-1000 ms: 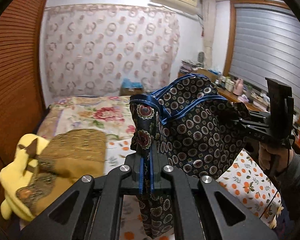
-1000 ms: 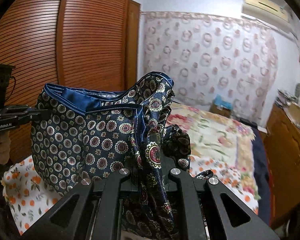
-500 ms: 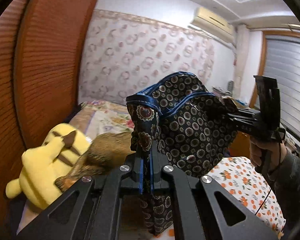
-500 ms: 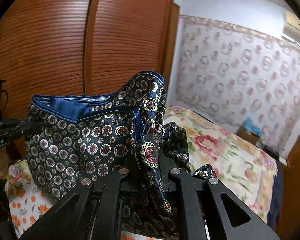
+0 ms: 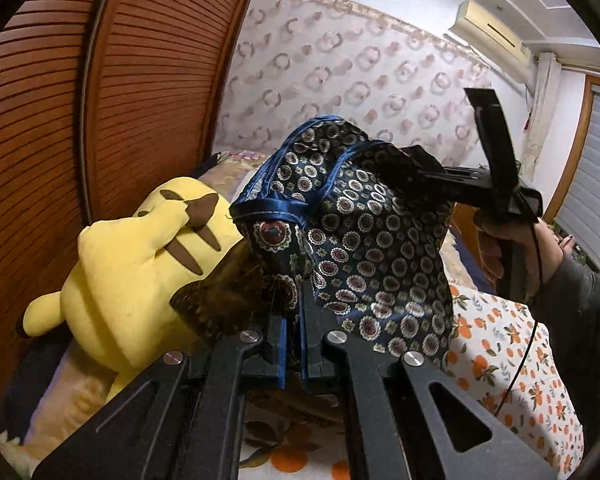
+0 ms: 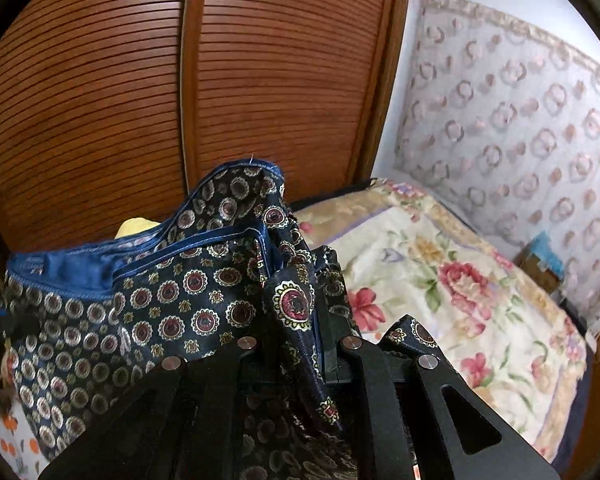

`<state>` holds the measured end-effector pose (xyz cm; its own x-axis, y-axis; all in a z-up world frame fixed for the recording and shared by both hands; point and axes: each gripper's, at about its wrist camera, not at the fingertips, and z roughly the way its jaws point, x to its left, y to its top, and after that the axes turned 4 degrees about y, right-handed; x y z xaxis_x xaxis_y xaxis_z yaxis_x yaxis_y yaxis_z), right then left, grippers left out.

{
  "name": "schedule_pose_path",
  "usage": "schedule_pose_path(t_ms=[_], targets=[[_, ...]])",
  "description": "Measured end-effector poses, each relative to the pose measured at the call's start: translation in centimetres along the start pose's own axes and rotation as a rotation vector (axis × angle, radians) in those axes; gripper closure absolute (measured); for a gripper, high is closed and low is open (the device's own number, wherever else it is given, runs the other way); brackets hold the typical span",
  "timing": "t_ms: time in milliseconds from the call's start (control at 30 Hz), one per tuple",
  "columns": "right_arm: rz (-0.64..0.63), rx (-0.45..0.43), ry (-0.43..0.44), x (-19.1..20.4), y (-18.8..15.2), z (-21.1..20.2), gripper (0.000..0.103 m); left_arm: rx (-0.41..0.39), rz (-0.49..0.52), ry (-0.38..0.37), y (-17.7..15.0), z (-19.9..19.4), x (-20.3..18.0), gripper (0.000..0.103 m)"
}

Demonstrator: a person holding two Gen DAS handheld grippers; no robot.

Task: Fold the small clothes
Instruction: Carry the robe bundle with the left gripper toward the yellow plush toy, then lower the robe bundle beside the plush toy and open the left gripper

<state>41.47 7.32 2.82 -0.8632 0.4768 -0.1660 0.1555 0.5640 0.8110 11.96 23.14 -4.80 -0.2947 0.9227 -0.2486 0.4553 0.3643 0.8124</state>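
A small dark blue garment [image 5: 364, 248] printed with round medallions and edged in shiny blue hangs in the air between both grippers, above the bed. My left gripper [image 5: 292, 320] is shut on one corner of its blue-trimmed edge. In the left wrist view the right gripper [image 5: 424, 176], held by a hand in a grey sleeve, clamps the opposite corner at the upper right. The right wrist view shows the same garment [image 6: 172, 304] spread to the left, bunched cloth covering the right gripper [image 6: 296, 320], which is shut on it.
A yellow plush toy [image 5: 140, 264] lies on the bed at the left with a brown patterned cloth [image 5: 224, 296] against it. A slatted wooden wardrobe [image 6: 148, 92] stands close behind. The floral bedspread [image 6: 452, 288] stretches right, and an orange-print sheet [image 5: 512, 364] lies below.
Both grippers have swung left toward the wardrobe and sunk a little, carrying the garment stretched between them. The plush toy has come much closer in the left wrist view.
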Motion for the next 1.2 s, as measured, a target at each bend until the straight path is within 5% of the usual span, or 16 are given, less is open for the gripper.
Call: schedule_pose_path(t_ms=[133, 200, 267, 367, 533, 633, 800, 933, 1033, 1200], targets=[[0.0, -0.012, -0.004, -0.3, 1.1, 0.9, 0.089, 0.008, -0.002, 0.013, -0.3, 0.0, 0.5, 0.098], [0.02, -0.033, -0.009, 0.1, 1.3, -0.3, 0.078, 0.013, -0.006, 0.014, -0.5, -0.1, 0.5, 0.098], [0.052, -0.064, -0.051, -0.7, 1.5, -1.6, 0.055, 0.016, -0.006, 0.015, -0.5, -0.1, 0.5, 0.098], [0.077, -0.108, -0.106, -1.4, 1.4, -3.7, 0.039, 0.019, -0.003, 0.017, -0.6, 0.0, 0.5, 0.098], [0.099, -0.112, -0.151, -1.5, 0.2, -6.0, 0.038, 0.021, 0.026, 0.045, -0.7, 0.1, 0.1, 0.098], [0.104, -0.101, -0.106, 0.1, -0.4, -6.7, 0.038, 0.03, 0.022, 0.048, -0.6, 0.2, 0.3, 0.097], [0.129, -0.014, 0.006, 1.4, -2.8, -5.1, 0.038, 0.058, 0.062, 0.074, -0.7, 0.5, 0.1, 0.064], [0.141, 0.056, 0.028, 2.1, -4.5, -2.8, 0.038, 0.054, 0.081, 0.07, -0.8, 0.0, -0.2, 0.016], [0.162, 0.068, 0.025, 2.1, -5.3, -1.8, 0.038, 0.032, 0.108, 0.089, -0.8, -1.0, -0.6, 0.007], [0.202, 0.011, 0.005, 2.0, -5.6, -4.4, 0.038, 0.026, 0.127, 0.107, -0.7, -2.5, -0.8, 0.007]])
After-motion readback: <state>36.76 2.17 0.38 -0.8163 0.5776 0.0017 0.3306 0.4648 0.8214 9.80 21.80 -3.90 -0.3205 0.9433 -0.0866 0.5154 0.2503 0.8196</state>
